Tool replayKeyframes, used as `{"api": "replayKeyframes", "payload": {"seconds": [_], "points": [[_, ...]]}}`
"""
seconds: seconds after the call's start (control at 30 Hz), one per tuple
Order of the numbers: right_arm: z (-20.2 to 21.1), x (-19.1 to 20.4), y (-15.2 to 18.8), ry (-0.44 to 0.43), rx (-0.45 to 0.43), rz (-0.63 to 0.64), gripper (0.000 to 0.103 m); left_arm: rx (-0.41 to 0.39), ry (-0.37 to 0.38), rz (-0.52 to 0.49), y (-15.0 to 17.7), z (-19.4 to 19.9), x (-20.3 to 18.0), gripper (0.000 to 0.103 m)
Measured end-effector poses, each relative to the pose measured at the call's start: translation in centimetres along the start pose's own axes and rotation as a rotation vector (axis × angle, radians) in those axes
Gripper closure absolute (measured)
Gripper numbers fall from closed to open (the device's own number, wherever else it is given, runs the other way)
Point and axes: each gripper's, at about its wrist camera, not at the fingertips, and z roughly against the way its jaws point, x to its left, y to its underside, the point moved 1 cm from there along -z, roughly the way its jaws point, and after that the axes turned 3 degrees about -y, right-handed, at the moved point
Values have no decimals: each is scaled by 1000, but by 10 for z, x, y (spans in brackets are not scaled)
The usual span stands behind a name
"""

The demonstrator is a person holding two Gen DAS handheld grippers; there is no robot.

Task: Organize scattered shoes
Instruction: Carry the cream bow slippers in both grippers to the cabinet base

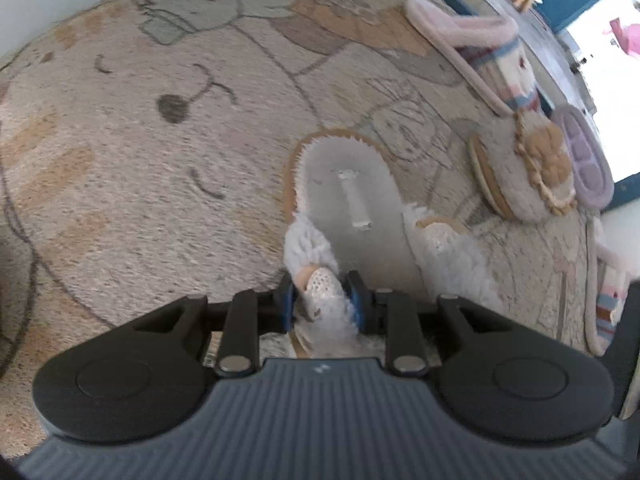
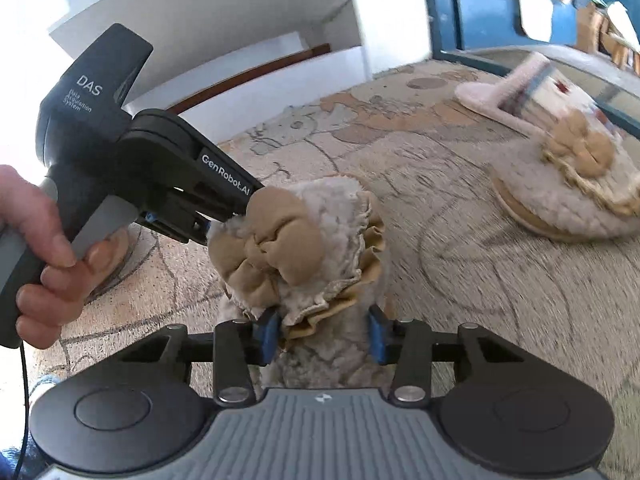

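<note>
Left wrist view: the left gripper (image 1: pixel 324 298), jaws drawn narrow, pinches the fluffy toe edge of a cream slipper (image 1: pixel 352 208) with a tan bow. The slipper's long axis runs straight away from the gripper, heel toward the middle of the cartoon-print rug (image 1: pixel 140 152). Its mate (image 1: pixel 528 176) lies tipped on its side near the rug's right edge, touching a pink striped slipper (image 1: pixel 480 48) beyond it, with a lilac sandal (image 1: pixel 588 160) just beside.

Right wrist view: the right gripper (image 2: pixel 324 334) has its blue pads either side of the same slipper's (image 2: pixel 304 248) upper, just under the bow; they look to press the fleece lightly, though the pile hides the contact. The left gripper (image 2: pixel 224 216), held by a hand (image 2: pixel 44 252), grips the slipper from the left. The mate (image 2: pixel 568 188) rests toward the rug's (image 2: pixel 460 272) far right corner, toe pointing right, nearer the right hand; the coming move likely carries the held slipper that way, to lie parallel.
</note>
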Motion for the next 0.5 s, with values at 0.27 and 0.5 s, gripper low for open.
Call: {"api": "replayKeyframes", "payload": {"seconds": [0.27,0.5], "points": [[-24,22,-23,-76,3,74,60,-50,-46,79,-6,18,38,78],[-47,40,-37,-130,18,122,60,-83,-99,141,-12,29,69,78]]}}
